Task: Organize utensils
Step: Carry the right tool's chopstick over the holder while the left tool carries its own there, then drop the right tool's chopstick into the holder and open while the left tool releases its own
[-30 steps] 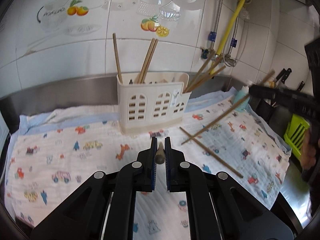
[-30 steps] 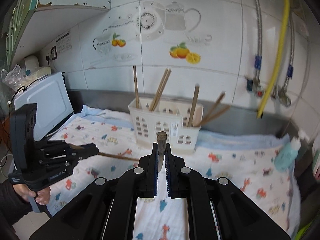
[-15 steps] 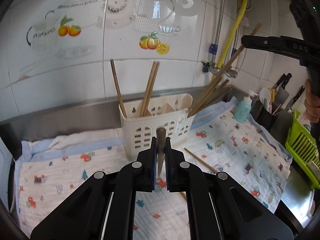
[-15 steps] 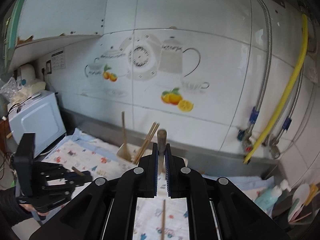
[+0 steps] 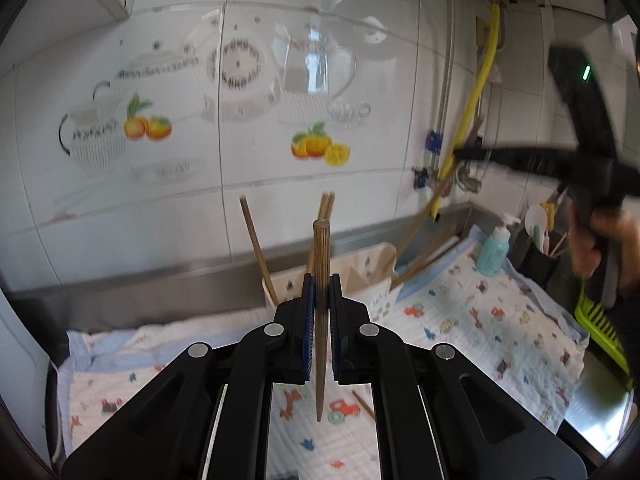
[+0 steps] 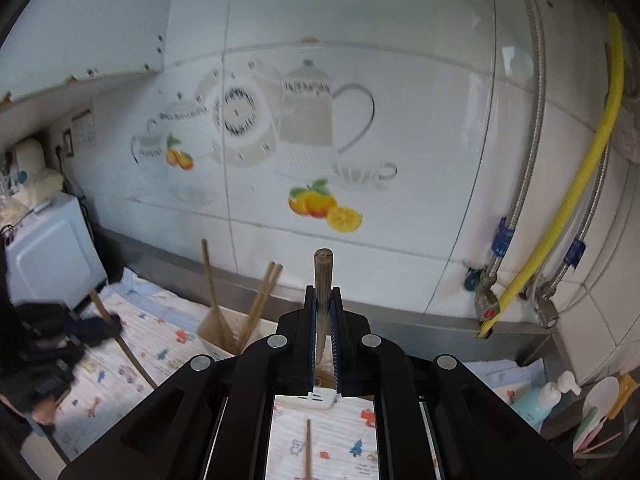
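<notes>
My left gripper (image 5: 320, 284) is shut on a wooden chopstick (image 5: 320, 264) held upright, above and in front of the white slotted holder (image 5: 372, 276). The holder has several chopsticks (image 5: 256, 248) standing in it. My right gripper (image 6: 323, 300) is shut on another wooden chopstick (image 6: 322, 276), held upright above the holder (image 6: 218, 334). The right gripper shows blurred at the right of the left wrist view (image 5: 532, 160), its chopstick slanting down toward the holder. A loose chopstick (image 6: 308, 452) lies on the patterned cloth (image 6: 160, 356).
A tiled wall with decals rises behind. A yellow hose (image 6: 568, 208) and steel pipes are at the right. A blue soap bottle (image 5: 494, 252), a utensil cup and a green rack (image 5: 600, 328) stand right. A white appliance (image 6: 48, 252) sits left.
Both grippers have risen and tilted up with their chopsticks. The holder now sits lower in both views. The right gripper has moved lower and nearer the holder in the left wrist view.
</notes>
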`<action>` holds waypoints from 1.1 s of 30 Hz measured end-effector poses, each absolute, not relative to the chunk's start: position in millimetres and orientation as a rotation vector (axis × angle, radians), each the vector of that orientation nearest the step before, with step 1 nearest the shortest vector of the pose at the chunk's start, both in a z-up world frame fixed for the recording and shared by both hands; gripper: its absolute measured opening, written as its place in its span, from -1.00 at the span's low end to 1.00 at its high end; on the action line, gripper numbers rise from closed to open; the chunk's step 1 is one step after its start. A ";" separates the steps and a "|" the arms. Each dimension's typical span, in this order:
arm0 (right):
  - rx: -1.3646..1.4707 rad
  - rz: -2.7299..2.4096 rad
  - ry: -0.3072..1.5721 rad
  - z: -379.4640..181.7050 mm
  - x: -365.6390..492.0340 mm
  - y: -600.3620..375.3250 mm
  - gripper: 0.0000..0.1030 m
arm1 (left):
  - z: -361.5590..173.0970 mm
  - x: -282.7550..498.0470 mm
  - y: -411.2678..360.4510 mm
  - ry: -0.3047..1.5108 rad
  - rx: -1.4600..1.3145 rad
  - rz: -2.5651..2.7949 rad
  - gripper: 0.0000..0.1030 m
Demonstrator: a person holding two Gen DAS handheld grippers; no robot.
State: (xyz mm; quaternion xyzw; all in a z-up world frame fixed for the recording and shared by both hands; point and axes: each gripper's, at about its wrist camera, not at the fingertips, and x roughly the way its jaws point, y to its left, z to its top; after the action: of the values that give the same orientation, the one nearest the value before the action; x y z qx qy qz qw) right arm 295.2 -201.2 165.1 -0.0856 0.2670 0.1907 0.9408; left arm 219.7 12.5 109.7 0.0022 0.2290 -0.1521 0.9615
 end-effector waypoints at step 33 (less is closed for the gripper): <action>-0.201 0.411 0.554 123.4 278.7 -216.2 -0.31 | 134.6 318.7 1.2 0.440 -0.060 -0.205 -0.82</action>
State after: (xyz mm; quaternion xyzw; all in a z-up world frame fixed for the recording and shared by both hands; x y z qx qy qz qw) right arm 278.7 -216.2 123.4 -0.0983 0.2709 0.2011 0.9362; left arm 318.7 1.2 134.6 -0.0298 0.2178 -0.1014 0.9702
